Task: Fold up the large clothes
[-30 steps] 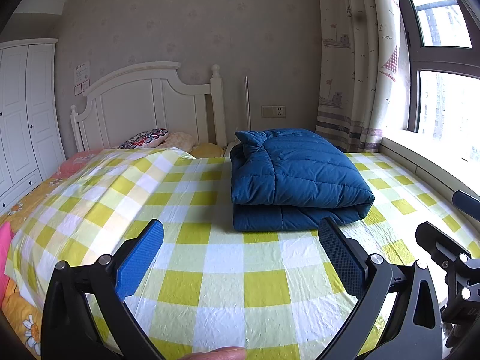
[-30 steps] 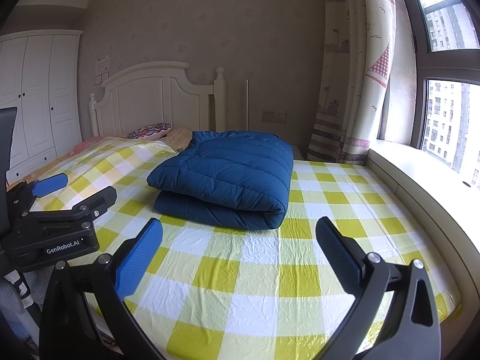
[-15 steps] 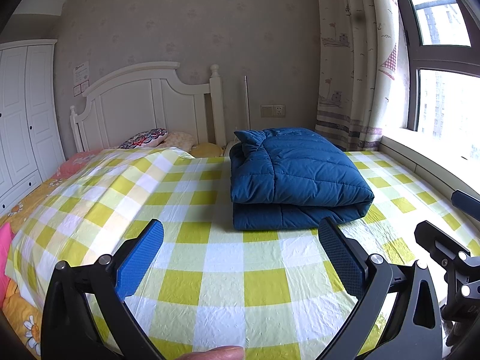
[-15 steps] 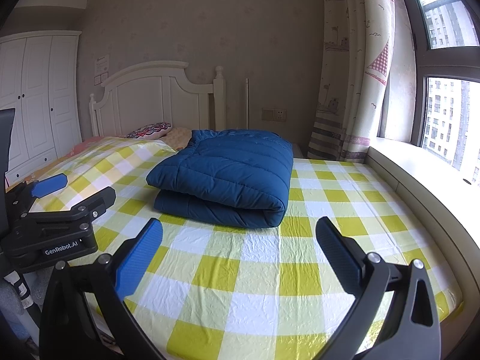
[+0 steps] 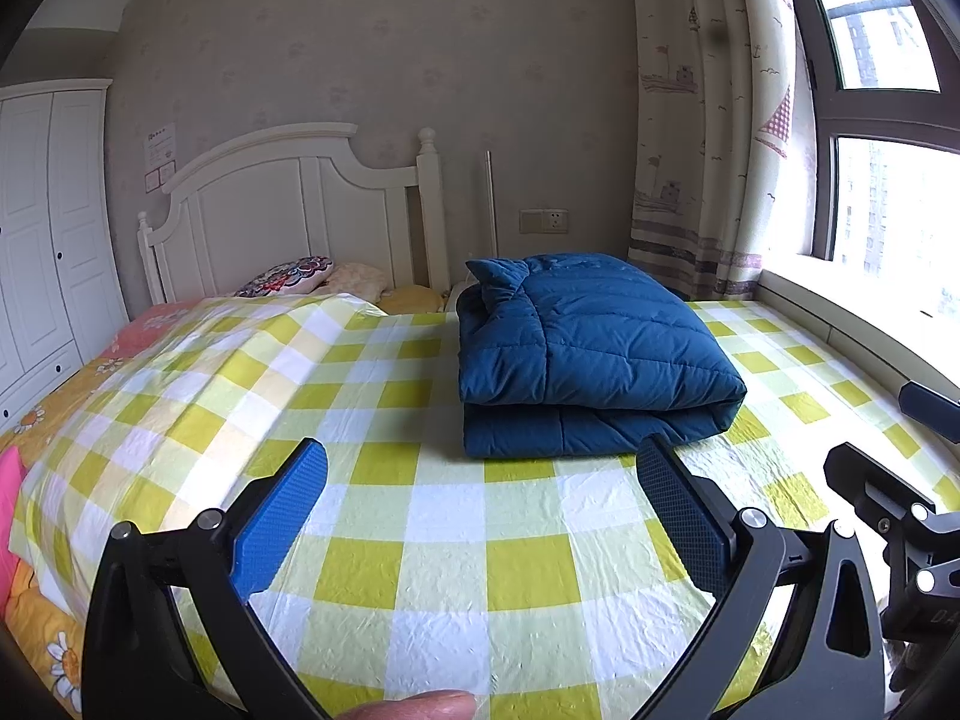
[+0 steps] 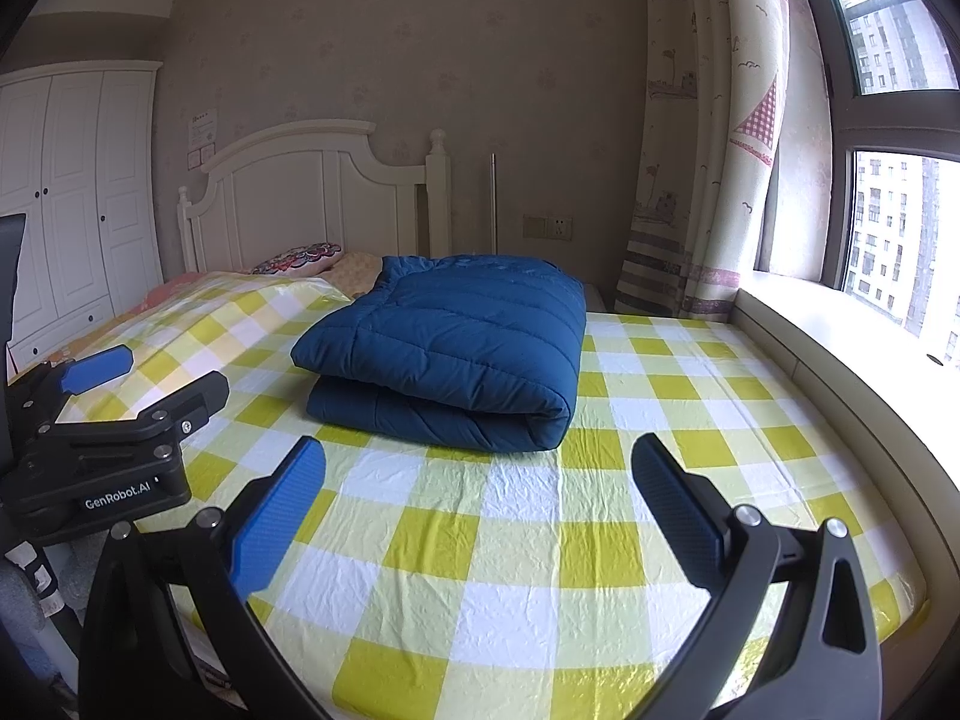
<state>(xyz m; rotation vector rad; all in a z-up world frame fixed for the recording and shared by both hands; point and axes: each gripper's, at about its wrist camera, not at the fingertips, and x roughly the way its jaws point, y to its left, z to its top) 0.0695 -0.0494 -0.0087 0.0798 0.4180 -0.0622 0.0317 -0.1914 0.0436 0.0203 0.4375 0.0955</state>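
- The dark blue quilted puffer garment [image 5: 591, 360] lies folded into a thick rounded slab mid-bed, toward the headboard.
- Crinkled yellow-and-white checked bed cover [image 5: 444, 546] lies bare between it and both claws.
- Left claw [image 5: 480, 516] and right claw [image 6: 477, 510] gape wide, empty, apart from the garment.

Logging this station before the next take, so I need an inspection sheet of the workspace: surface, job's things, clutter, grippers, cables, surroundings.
Surface: bed under a wrinkled yellow-and-white checked cover.
Job's things: blue quilted jacket, folded into a thick bundle, lying on the cover.
Clutter: patterned pillow by the headboard.
Grippers: left gripper open and empty; right gripper open and empty; both short of the jacket.
Cables: nothing seen.
Surroundings: white wardrobe, curtain, window, wall socket.
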